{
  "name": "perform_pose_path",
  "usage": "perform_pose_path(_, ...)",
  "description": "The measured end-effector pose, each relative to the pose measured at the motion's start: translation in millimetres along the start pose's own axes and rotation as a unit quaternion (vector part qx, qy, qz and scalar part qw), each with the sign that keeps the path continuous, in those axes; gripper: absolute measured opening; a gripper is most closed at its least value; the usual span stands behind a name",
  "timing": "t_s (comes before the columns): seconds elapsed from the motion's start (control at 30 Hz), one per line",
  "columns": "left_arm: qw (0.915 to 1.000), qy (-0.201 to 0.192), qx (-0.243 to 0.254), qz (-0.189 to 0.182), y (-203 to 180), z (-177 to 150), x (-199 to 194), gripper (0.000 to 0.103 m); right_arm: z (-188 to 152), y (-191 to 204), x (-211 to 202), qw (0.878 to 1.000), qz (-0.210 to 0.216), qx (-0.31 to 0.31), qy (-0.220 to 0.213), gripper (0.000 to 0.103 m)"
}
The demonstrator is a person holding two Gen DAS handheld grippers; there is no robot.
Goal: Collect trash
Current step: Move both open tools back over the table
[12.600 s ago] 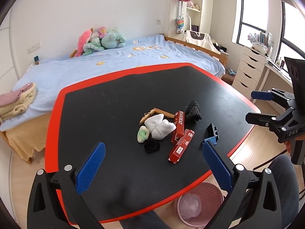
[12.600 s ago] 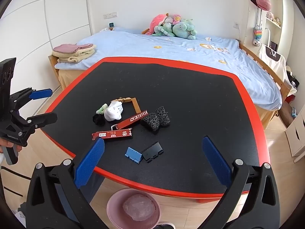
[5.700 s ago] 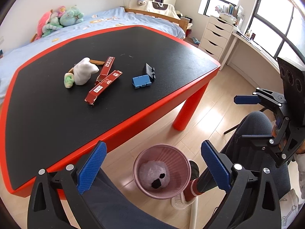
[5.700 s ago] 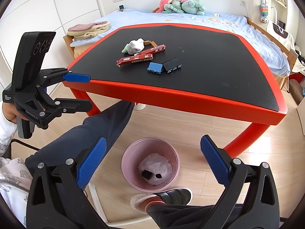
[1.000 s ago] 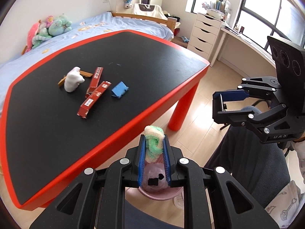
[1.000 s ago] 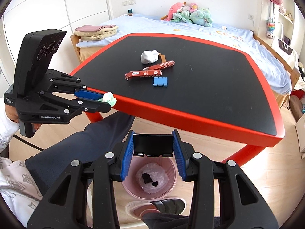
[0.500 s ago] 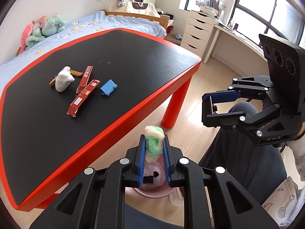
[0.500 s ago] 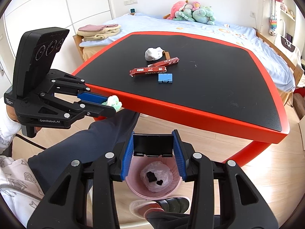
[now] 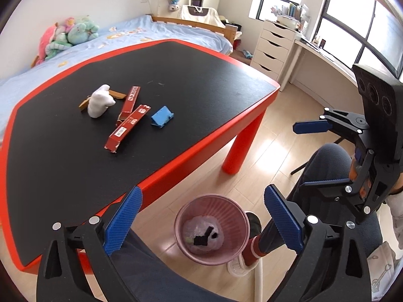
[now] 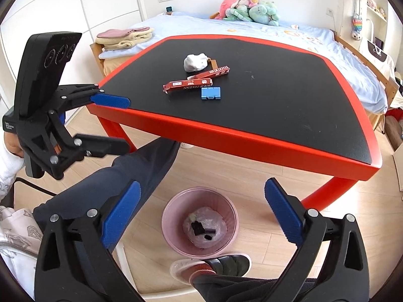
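Note:
A pink trash bin [image 9: 212,229] stands on the floor by the table; it also shows in the right wrist view [image 10: 200,220]. Dark pieces and a green scrap lie on a plastic bag inside it. My left gripper [image 9: 202,217] is open and empty above the bin. My right gripper [image 10: 201,212] is open and empty above it too. On the black table [image 9: 63,166] lie a white wad [image 9: 99,100], two red boxes [image 9: 127,128] and a blue clip [image 9: 162,116].
The table has a red rim and red legs [image 9: 238,151]. My knees and a slippered foot [image 10: 211,264] are next to the bin. A bed [image 10: 289,37] with plush toys stands behind the table. White drawers [image 9: 272,47] stand by the window.
Both grippers have opened. The green-and-white wad has left my left gripper and the black clip has left my right one; both now lie in the bin.

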State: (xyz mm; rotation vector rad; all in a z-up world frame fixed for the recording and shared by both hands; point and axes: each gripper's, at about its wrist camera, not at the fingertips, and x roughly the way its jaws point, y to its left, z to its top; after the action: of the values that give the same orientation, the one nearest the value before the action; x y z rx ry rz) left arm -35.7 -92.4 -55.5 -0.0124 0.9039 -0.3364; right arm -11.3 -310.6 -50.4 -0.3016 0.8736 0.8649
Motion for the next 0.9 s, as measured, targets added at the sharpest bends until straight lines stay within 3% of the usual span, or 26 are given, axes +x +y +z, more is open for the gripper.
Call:
perform_pose_path(0.57, 0.9997, -0.004, -0.01, 0.019, 14.8, 2.3, -5.3, 0.095, 2.6, -0.7, 1.1, 1.0, -0.003, 0.015, 0.006, 0.1)
perform_pose_path(0.9, 0.9993, -0.01, -0.011, 0.036, 40.7, 14.9, -4.4, 0.095, 28.6, 0.3, 9.4, 1.0, -0.011, 0.011, -0.002, 0.1)
